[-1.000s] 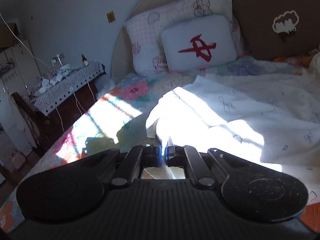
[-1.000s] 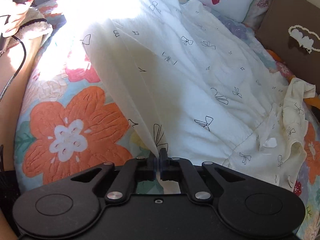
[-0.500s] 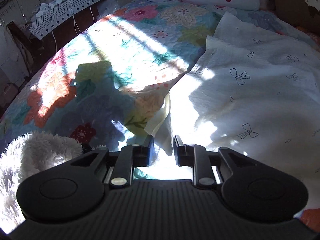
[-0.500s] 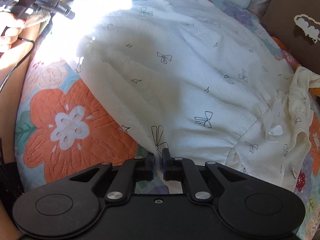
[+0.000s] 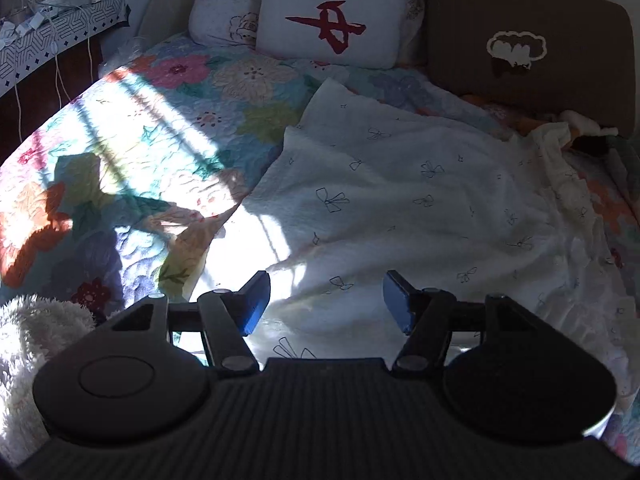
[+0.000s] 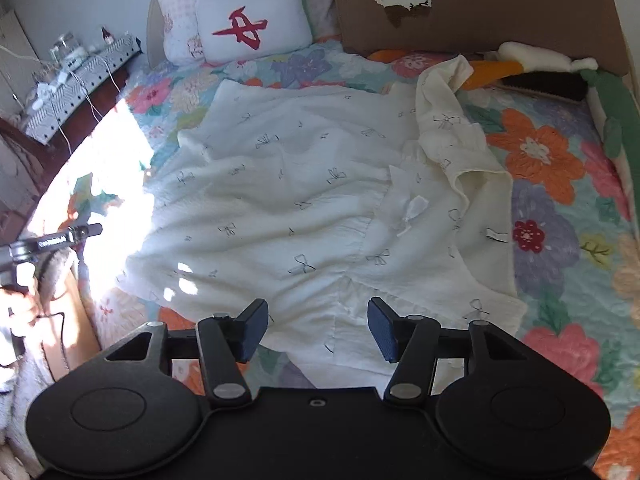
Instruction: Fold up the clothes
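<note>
While jaws gape empty, both grippers (image 5: 324,300) (image 6: 316,328) hover over the white garment (image 6: 304,208).

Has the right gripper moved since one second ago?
Yes. The right gripper has opened, released the white bow-print garment and pulled back from the white pillow with a red character.

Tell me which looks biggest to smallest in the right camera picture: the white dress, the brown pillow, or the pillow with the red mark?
1. White dress
2. Brown pillow
3. Pillow with the red mark
</note>
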Demonstrator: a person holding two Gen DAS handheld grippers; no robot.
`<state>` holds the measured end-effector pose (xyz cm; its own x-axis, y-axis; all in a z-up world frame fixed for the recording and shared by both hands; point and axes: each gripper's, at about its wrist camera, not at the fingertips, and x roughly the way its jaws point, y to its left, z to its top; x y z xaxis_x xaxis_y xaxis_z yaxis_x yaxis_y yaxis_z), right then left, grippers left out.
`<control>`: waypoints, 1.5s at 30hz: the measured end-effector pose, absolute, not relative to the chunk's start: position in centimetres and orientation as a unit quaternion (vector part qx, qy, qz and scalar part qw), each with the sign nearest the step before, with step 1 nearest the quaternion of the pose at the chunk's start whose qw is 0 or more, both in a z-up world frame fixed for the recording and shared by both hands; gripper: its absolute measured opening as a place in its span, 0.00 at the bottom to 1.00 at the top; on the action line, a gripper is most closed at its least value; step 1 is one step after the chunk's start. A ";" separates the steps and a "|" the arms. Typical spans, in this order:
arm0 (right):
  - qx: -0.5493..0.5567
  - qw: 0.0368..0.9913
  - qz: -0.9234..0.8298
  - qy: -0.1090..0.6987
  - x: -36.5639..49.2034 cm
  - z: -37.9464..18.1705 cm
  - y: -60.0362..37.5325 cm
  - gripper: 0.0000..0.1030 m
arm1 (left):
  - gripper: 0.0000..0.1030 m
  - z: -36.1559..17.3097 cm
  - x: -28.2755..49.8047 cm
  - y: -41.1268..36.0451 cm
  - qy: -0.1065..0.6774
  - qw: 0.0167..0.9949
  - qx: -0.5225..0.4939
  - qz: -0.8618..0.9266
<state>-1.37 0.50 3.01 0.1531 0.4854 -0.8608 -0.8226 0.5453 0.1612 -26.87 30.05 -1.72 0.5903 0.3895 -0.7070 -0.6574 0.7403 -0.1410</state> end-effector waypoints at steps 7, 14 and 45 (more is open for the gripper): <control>-0.159 0.705 0.415 0.552 0.5 4.1 -1.4 0.60 | 0.72 -0.2 -26.6 26.6 0.298 0.912 -0.155 0.237; -0.110 0.717 0.423 0.543 -1.3 3.6 -3.8 0.60 | 0.83 -0.3 -26.9 25.6 0.304 0.915 -0.118 0.238; -0.043 0.826 0.364 0.428 -9.9 -9.9 -6.2 0.84 | 0.49 -7.1 -14.3 13.7 0.373 0.925 0.000 -0.070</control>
